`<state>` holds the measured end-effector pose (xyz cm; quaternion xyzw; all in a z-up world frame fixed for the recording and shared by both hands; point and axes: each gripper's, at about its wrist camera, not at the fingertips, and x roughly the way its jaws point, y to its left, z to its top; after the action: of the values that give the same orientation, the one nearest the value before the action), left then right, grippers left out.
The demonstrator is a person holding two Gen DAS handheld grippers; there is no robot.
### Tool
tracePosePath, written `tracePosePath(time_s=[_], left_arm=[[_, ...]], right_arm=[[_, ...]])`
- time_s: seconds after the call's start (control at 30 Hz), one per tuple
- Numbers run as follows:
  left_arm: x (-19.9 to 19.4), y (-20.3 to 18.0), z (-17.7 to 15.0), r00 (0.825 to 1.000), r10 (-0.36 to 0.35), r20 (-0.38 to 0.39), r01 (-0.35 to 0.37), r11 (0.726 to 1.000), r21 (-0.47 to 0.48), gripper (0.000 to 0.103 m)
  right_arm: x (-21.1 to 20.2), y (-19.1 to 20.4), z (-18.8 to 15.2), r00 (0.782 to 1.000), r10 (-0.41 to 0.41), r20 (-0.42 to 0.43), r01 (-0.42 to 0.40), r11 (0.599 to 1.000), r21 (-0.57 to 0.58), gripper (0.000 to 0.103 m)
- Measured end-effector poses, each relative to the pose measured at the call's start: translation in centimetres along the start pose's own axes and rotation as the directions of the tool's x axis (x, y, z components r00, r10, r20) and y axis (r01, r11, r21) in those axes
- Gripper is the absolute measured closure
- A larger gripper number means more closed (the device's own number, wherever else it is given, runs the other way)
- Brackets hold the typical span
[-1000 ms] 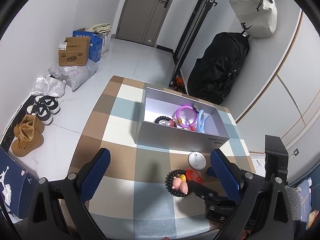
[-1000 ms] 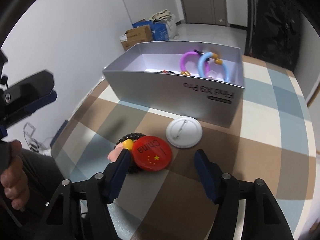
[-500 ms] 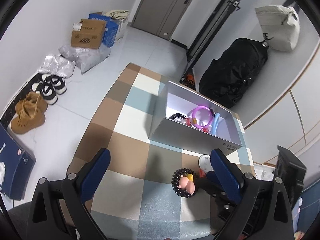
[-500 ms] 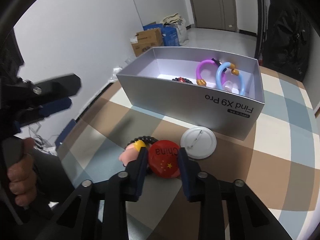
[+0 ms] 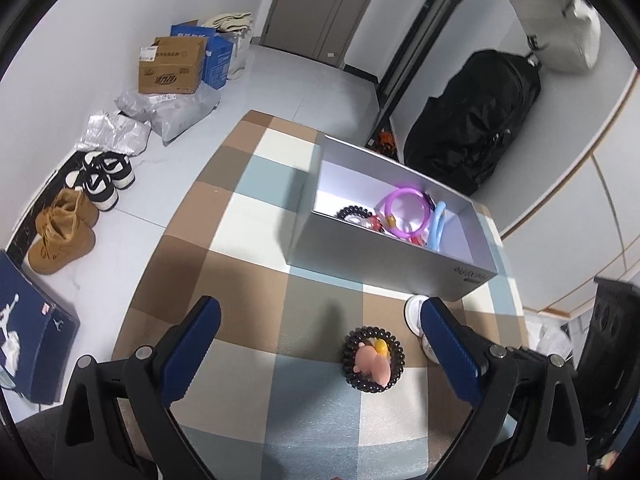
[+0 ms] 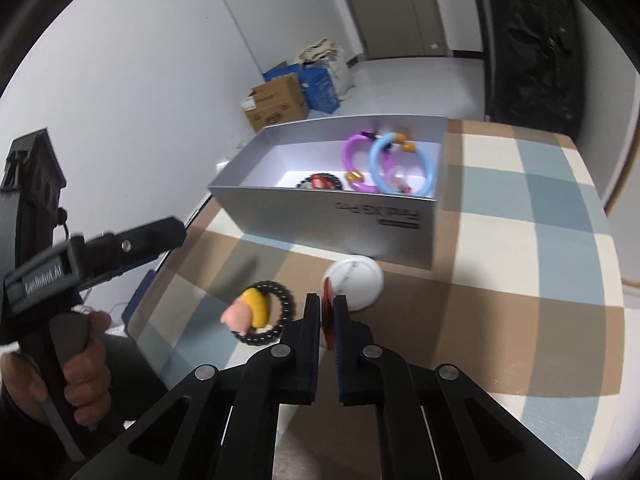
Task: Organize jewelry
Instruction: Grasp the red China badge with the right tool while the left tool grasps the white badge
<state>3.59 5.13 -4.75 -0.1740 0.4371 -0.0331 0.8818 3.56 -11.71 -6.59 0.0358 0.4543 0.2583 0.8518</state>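
Note:
My right gripper (image 6: 327, 300) is shut on a red round badge (image 6: 328, 314), which stands edge-on between the pads, a little above the checked tablecloth. Just beyond it a white badge (image 6: 354, 282) lies back-up on the cloth. To its left lies a black bead bracelet (image 6: 264, 314) with a pink and yellow charm. The grey open box (image 6: 320, 216) behind holds a purple ring (image 6: 354, 160), a blue ring (image 6: 400, 164) and a dark bead bracelet. My left gripper (image 5: 320, 312) is open above the cloth, with the bracelet (image 5: 372, 360) below and right of its centre.
A hand (image 6: 80, 364) holds the left gripper's handle at the table's left edge. On the floor to the left are brown boots (image 5: 60, 236), sneakers (image 5: 104, 178), a cardboard box (image 5: 172, 66) and a blue shoe box (image 5: 32, 332). A black bag (image 5: 476, 132) stands behind the table.
My right gripper's jaws closed onto the red badge and raised it off the cloth, so it now stands on edge. The left gripper stayed open; its view shifted slightly.

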Motion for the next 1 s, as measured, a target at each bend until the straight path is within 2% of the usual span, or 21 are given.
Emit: tracePosePath(time_s=[0.2,0.3,0.43,0.57,0.67,0.83,0.93,1.0], left_arm=[[0.4,-2.0,-0.4,0.998,0.061,0.008,-0.061,0.992,0.113,0.005],[1.0,-3.3,-0.7,0.995,0.103,0.004,-0.102,0.977,0.188,0.005],[1.6,-5.0,-1.1,0.997,0.082,-0.013,-0.075,0.961,0.266,0.005],[2.4,-6.3,-1.4,0.994,0.102,-0.037,-0.084,0.940,0.331,0.005],[3.1,-6.9,-1.5,0.993,0.090,-0.069,-0.061,0.934,0.351,0.005],[4.1,-8.1,-0.8,0.988,0.116,-0.098,-0.069,0.919,0.388,0.006],[5.0,-8.5,-1.2,0.982,0.125,-0.145,-0.055,0.909,0.413,0.014],[5.6,-8.7,-1.7,0.976,0.142,-0.164,-0.061,0.905,0.420,0.015]], right_arm=[[-0.2,-0.7,0.0,1.000,0.013,-0.002,-0.013,0.999,0.031,0.098],[-1.2,-2.0,0.0,0.999,0.039,0.019,-0.040,0.996,0.076,0.098],[-3.0,-3.7,0.0,0.997,0.051,0.059,-0.059,0.989,0.138,0.098],[-5.0,-5.2,0.1,0.993,0.052,0.104,-0.071,0.980,0.185,0.098],[-6.4,-6.2,0.2,0.989,0.055,0.137,-0.083,0.974,0.211,0.098],[-7.9,-7.3,0.5,0.983,0.060,0.174,-0.102,0.965,0.241,0.098],[-8.4,-8.1,0.7,0.980,0.064,0.188,-0.113,0.958,0.263,0.098],[-8.3,-8.6,0.9,0.979,0.067,0.192,-0.119,0.955,0.271,0.098]])
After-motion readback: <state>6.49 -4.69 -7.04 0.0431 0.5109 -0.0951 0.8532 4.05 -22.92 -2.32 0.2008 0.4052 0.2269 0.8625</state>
